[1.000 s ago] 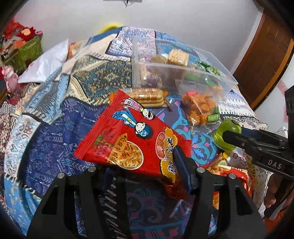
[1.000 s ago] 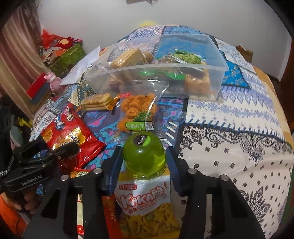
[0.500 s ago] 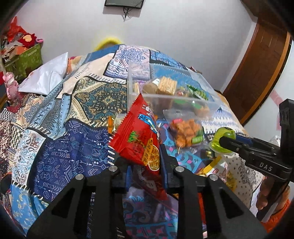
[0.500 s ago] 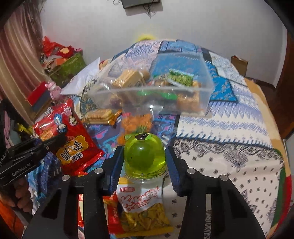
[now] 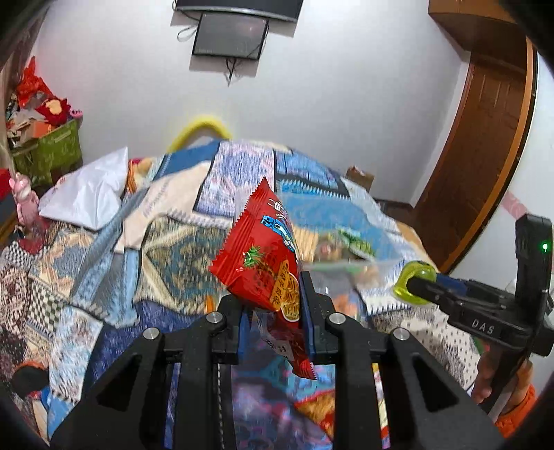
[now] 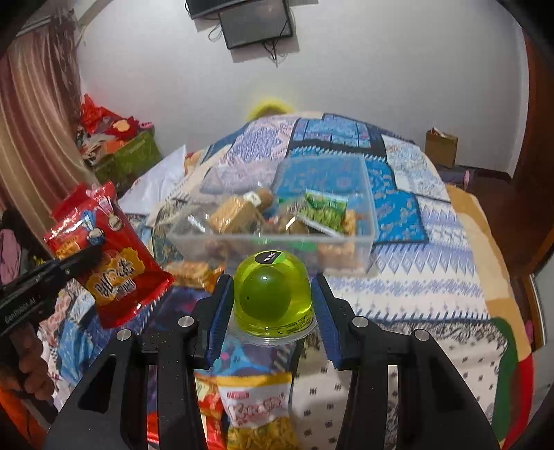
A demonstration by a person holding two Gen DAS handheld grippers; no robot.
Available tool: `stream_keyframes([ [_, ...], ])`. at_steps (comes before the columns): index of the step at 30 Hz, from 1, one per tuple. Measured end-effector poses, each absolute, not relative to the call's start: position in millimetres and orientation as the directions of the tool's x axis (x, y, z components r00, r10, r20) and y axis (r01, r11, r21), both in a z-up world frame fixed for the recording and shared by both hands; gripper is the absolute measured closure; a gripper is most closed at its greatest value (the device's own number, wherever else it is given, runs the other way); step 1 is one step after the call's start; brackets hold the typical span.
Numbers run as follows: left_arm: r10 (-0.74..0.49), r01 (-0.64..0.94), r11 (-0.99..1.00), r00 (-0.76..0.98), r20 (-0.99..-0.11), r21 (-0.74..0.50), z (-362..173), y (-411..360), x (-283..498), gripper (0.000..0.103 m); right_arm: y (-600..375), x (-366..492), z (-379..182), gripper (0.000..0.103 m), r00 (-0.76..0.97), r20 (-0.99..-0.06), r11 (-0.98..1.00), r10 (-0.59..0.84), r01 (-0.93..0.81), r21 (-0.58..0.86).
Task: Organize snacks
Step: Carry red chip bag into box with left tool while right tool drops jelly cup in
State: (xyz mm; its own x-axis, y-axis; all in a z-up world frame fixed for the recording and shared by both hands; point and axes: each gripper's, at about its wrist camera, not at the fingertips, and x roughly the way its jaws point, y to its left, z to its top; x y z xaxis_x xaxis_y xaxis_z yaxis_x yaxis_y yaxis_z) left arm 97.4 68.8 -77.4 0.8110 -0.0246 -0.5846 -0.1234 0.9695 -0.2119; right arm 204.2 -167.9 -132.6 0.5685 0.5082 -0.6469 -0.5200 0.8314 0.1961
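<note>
- Snacks: red snack packet (image 5: 266,263) pinched in left gripper (image 5: 273,308), jaws clamped tight on its lower half, packet sticking up toward 12 o'clock, off the bed.
- Same packet seen from right wrist at 9 o'clock of view, clear of the quilt (image 6: 408,287).
- Green jelly cup (image 6: 271,294) gripped between right gripper (image 6: 271,304) pads, dome up, black label on top, held above the bed.
- From left wrist view, right gripper and cup sit at 3 o'clock; hand (image 5: 484,377) with orange sleeve below it.
- Clear plastic bin (image 6: 367,221) on quilt at 12 o'clock from jelly cup, holding wafer packs, green packet, brownish snacks.
- Orange snack bag (image 6: 194,271) on quilt just in front of bin, at 10 o'clock from cup.
- White-yellow chip bag (image 6: 256,408) lying on bed at 6 o'clock under right gripper, red pack beside it.
- White pillow (image 5: 90,194) at 10 o'clock, left wrist view.
- Wall monitor (image 6: 256,24) at 12 o'clock; wooden door (image 5: 481,149) at 2 o'clock in left view.
- Left wrist frame motion-blurred; bin contents unclear there.
</note>
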Motion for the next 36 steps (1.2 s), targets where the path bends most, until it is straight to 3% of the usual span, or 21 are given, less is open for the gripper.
stream_keyframes([
  [16, 0.051, -0.159, 0.974, 0.847, -0.528, -0.163, -56.3, 79.3, 185.7, 0.079, -144.3, 259.7, -105.9, 0.06, 0.626, -0.594, 0.84, 0.505, -0.514, 0.172],
  [36, 0.068, -0.234, 0.957, 0.758, -0.649, -0.173, -129.3, 100.7, 267.3, 0.078, -80.3, 327.8, -145.3, 0.06, 0.511, -0.71, 0.822, 0.484, -0.544, 0.169],
])
